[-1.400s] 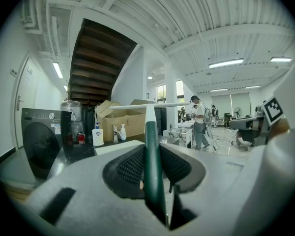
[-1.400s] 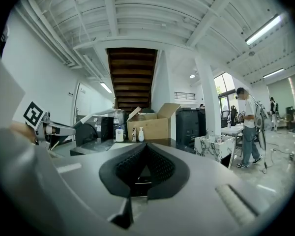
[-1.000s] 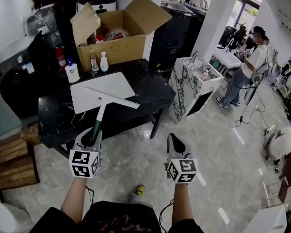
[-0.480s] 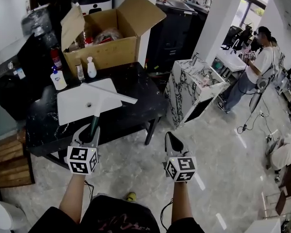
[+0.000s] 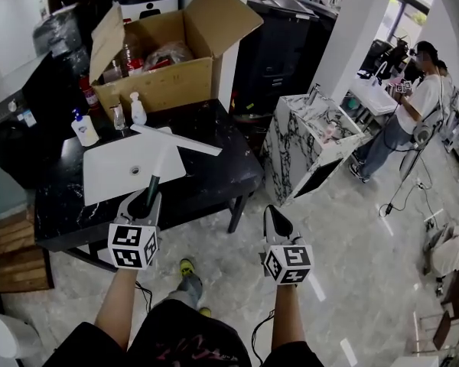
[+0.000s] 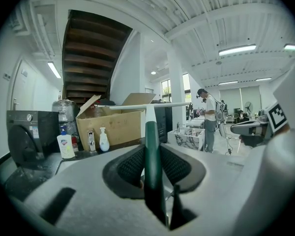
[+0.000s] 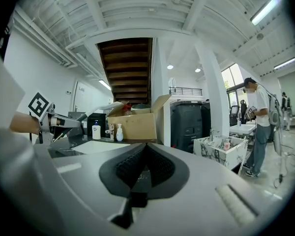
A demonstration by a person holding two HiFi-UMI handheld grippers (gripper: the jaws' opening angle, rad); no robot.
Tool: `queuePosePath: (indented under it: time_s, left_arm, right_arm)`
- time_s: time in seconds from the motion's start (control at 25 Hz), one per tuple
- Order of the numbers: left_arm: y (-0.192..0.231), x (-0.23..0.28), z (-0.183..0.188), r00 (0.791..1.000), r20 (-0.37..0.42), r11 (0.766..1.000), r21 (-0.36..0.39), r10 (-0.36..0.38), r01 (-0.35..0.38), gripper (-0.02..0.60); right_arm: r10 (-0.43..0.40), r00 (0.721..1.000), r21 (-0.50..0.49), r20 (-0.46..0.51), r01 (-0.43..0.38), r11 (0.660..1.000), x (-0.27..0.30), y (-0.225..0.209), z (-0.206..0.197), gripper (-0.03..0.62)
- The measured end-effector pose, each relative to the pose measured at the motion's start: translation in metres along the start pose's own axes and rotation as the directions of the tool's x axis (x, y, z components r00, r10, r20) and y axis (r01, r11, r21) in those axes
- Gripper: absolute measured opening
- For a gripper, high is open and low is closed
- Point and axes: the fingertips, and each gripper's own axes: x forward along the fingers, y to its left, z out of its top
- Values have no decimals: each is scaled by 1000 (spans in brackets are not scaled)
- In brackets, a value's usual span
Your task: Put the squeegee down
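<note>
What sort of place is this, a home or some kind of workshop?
Likely a test workspace, not a home: a sink basin lies on a table, a marble vanity stands alone on open floor, and a person stands at another counter beyond.

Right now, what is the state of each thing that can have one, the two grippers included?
squeegee, held in the air by its handle, blade level
left gripper, jaws shut on the squeegee handle
right gripper, jaws shut, empty
cardboard box, flaps open
white pump bottle, upright
</note>
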Motion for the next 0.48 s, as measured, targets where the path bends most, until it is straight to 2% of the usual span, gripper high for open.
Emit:
queuePosePath:
  time_s: [0.48]
  left_arm:
    - [10, 86, 2, 1000, -26, 1000, -27, 1, -2, 101]
  right_arm:
    - [17, 999, -5, -32, -17, 1000, 78, -40, 2, 14]
